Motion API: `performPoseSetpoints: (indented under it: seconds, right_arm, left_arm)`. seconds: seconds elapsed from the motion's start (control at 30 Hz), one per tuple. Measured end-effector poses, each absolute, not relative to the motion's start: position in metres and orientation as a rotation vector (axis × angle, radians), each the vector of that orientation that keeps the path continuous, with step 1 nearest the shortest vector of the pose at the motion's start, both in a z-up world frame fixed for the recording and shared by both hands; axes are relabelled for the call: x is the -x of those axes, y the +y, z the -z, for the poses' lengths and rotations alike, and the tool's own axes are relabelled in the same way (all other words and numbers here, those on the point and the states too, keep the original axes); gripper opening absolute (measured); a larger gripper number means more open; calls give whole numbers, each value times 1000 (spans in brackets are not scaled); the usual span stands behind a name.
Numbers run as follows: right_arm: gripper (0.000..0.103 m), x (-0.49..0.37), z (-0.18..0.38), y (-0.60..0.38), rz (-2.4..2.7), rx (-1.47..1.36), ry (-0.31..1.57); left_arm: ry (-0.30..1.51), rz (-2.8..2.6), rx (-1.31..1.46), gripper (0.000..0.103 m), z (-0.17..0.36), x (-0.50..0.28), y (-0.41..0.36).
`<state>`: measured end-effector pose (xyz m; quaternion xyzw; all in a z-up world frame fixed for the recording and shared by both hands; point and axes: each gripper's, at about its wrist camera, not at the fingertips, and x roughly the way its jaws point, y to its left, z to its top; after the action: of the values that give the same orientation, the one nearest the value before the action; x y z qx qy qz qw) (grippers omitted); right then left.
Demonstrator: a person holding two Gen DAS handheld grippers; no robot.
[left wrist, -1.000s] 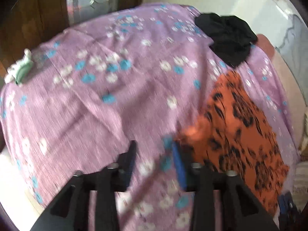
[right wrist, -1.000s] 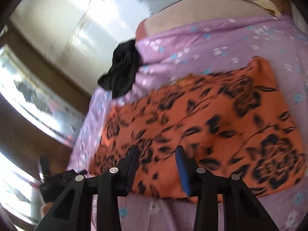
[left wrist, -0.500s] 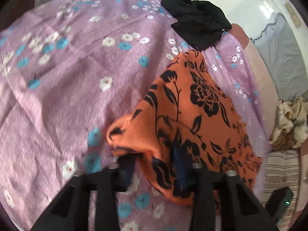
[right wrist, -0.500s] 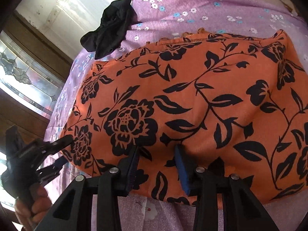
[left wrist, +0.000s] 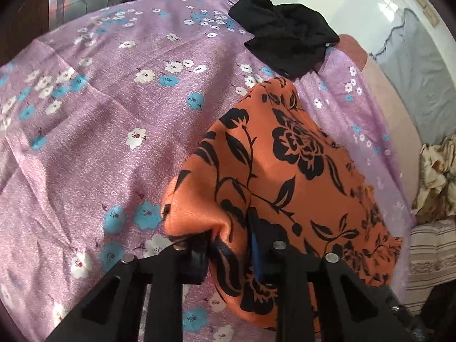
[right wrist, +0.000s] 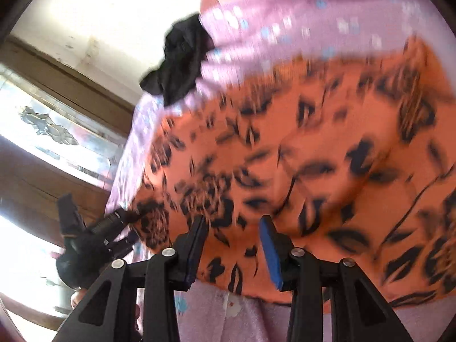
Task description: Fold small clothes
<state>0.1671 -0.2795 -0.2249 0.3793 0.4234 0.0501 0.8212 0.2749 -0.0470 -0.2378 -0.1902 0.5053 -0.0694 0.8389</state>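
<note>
We found the orange cloth with black flowers [left wrist: 299, 171] lying on the purple flowered sheet [left wrist: 114, 142]. Its near corner was gathered into a bunched fold between the fingers of the left tongs [left wrist: 228, 245]. Those jaws were closing, and the fabric already looked pinched between them. From that corner the cloth ran away from the left tongs, up and to the right in the left wrist view, with its long axis pointing toward the crumpled black garment [left wrist: 287, 45] near the far edge of the sheet.

In the blurred right wrist view, the same orange cloth [right wrist: 313, 156] stretched broadly from left to right. Its near hem crossed just ahead of the right tongs [right wrist: 233, 245]. Those fingers stood spread, with the hem lying in the gap between them, and we saw no pad pressing on it. The left tongs [right wrist: 134, 216] showed at the cloth's left corner.
</note>
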Motion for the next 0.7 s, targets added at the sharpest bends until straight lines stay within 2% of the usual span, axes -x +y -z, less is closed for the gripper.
performPoseSetpoints:
  seconds: [0.1,0.33,0.43,0.5,0.6,0.7]
  right_arm:
    - [41,-179,259,-282,-68,-814,1032]
    - [41,-170,252,-319,-116,-1032,980]
    - [55,-163,239,-339,-126,-1072,902]
    - [69,-155,230,-352,-155,-1122,820]
    - [77,-155,224,-369,-219,-1193,740]
    - [78,-166,227,-373,-257,-1207,752]
  left_arm:
    - [1027,162,371,18,229,-267,-49]
    - [778,329,98,16,181,-235,-100]
    - [705,433,-4,16,171,-219,-130]
    - [691,491,-68,15,173,-206,-150]
    - [685,540,-200,15,183,-187,-183]
    - [683,588,-319,12,195,-164,-206]
